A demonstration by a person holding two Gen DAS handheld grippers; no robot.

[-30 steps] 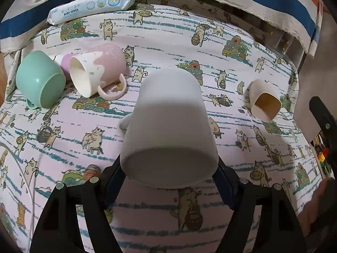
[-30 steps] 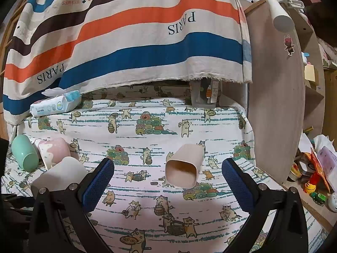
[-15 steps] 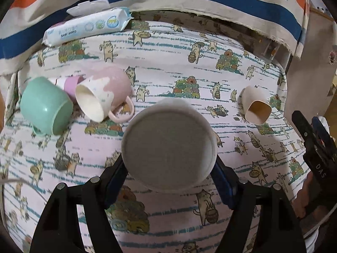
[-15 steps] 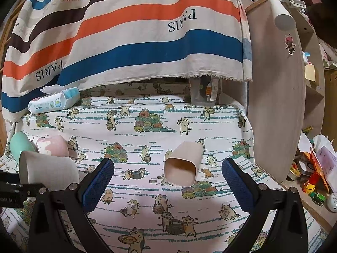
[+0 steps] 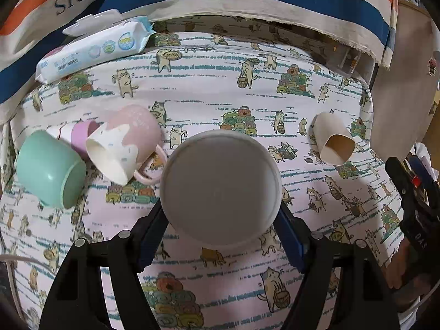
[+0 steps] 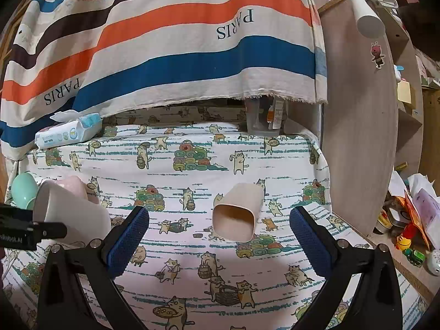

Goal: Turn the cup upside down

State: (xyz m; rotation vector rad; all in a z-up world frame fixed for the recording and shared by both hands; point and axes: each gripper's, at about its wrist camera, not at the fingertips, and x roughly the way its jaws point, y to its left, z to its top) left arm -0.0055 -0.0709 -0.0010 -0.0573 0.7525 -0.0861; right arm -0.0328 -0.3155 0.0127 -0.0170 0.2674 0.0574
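Soft indoor light, sharp focus, strong fisheye edge distortion

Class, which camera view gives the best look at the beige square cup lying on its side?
The right wrist view: the beige square cup lies centred ahead of the open right gripper, its square mouth facing the camera. The left wrist view shows it small, near the right edge.
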